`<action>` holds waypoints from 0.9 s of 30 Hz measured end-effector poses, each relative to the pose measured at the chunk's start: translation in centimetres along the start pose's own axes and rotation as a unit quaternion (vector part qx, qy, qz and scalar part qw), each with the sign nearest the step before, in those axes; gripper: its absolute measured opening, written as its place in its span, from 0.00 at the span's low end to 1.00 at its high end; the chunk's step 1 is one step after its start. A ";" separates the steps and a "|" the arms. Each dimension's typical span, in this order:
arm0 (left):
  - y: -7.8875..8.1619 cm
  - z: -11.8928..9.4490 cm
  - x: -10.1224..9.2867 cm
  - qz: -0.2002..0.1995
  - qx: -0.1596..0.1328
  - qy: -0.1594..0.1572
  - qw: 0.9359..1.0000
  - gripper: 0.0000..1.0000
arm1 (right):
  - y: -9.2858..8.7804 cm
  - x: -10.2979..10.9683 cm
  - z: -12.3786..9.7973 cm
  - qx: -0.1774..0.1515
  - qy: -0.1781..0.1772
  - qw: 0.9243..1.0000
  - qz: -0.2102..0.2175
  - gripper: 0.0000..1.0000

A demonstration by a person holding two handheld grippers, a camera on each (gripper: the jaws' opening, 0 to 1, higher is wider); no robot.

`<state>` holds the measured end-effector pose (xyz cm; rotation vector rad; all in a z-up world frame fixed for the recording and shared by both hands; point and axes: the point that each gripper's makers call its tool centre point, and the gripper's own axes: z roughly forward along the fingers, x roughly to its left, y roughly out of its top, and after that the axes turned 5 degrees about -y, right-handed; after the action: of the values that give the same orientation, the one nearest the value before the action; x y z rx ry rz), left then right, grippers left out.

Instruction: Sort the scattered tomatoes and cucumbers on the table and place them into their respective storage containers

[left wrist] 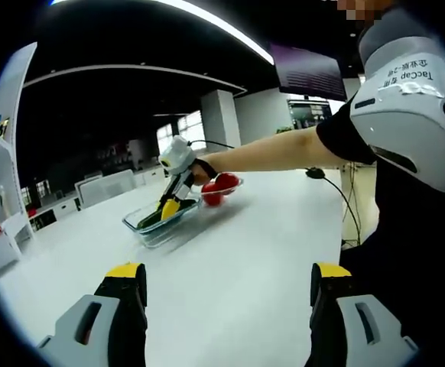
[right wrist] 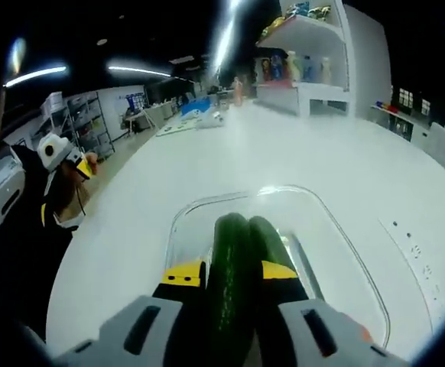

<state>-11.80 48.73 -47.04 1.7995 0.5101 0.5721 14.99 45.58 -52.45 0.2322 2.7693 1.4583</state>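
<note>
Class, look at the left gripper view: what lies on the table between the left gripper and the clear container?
Only bare white table lies between the left gripper and the clear container.

Right gripper (right wrist: 232, 272) over clear container (right wrist: 345, 245) on white table (right wrist: 299, 149), jaws closed against two cucumbers (right wrist: 238, 267) side by side, pointing into the container. Left gripper (right wrist: 62, 153) at far left, off the table edge. Shelves (right wrist: 306, 53) at far right.

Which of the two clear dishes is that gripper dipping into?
The nearer dish, holding the cucumbers. The right gripper reaches into it; the other dish, beyond it, holds red tomatoes.
</note>
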 end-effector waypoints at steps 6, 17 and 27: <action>-0.1 -0.1 0.1 -0.001 0.001 0.002 1.000 0.88 | -0.1 0.6 0.1 -0.001 0.004 1.000 -0.004 0.21; 0.1 -0.3 0.2 0.003 0.001 0.001 1.000 0.88 | -0.1 0.6 0.3 0.003 0.000 1.000 -0.006 0.21; 0.3 -0.6 0.2 0.005 0.000 0.003 1.000 0.88 | 0.0 0.3 0.3 0.003 -0.007 1.000 -0.002 0.21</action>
<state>-12.01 49.17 -46.55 1.8012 0.5050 0.5840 14.76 45.87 -52.66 0.2361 2.7609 1.4429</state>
